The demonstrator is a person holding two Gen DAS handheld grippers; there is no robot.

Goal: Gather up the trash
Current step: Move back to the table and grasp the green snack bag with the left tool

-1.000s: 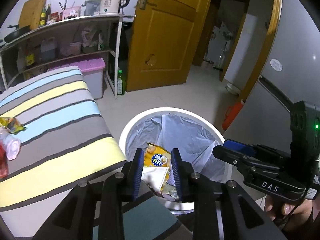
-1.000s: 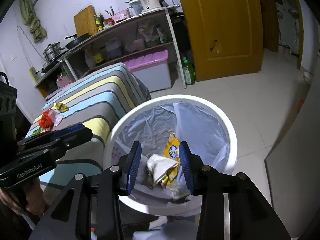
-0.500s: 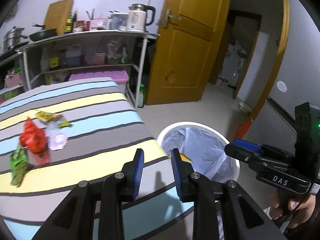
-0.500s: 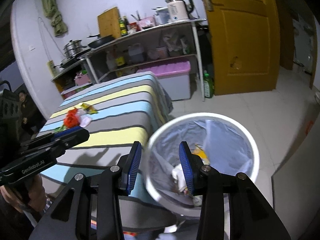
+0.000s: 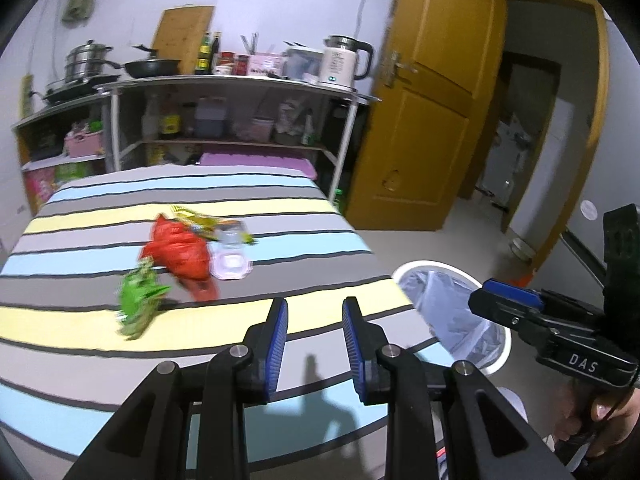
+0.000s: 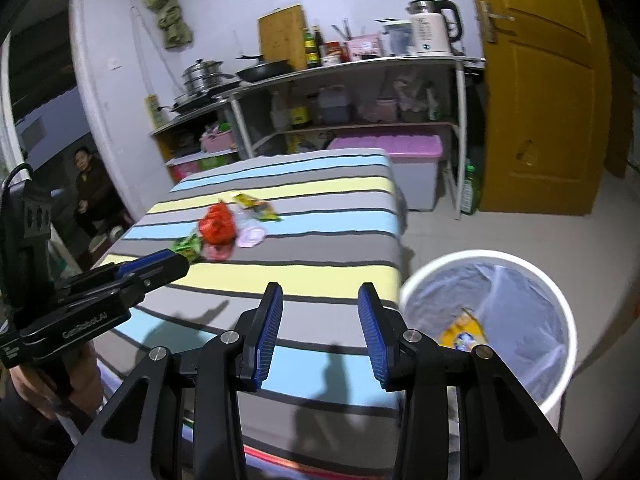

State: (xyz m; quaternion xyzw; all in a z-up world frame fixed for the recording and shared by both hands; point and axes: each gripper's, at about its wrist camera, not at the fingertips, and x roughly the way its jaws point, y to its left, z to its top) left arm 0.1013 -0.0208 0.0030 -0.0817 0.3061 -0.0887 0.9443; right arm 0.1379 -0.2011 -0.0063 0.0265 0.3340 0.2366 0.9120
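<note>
Hovering over the striped table's [image 5: 100, 360] near edge, your left gripper [image 5: 315, 344] and right gripper [image 6: 320, 330] both parted, empty, red bag [image 5: 180, 254], green wrapper [image 5: 140, 300] mid-table, trash bin [image 6: 552, 280] beside its right edge.

Black gripper frames, ribbed blue fingers [image 5: 277, 346], silver screws, "DAS" marking.

I count four trash pieces on striped table [image 5: 280, 280]: one red bag [image 5: 178, 252], one green wrapper [image 5: 138, 300], one yellow wrapper [image 5: 204, 220], one clear plastic lid [image 5: 231, 262]. One white bin [image 6: 516, 268] on floor, one yellow packet [image 6: 464, 330] visible inside. One kettle [image 5: 340, 62], one pan [image 5: 150, 66], one steel pot [image 5: 86, 60] on shelf. I see two tongs: left tongs [image 5: 314, 338], right tongs [image 6: 320, 330].
</note>
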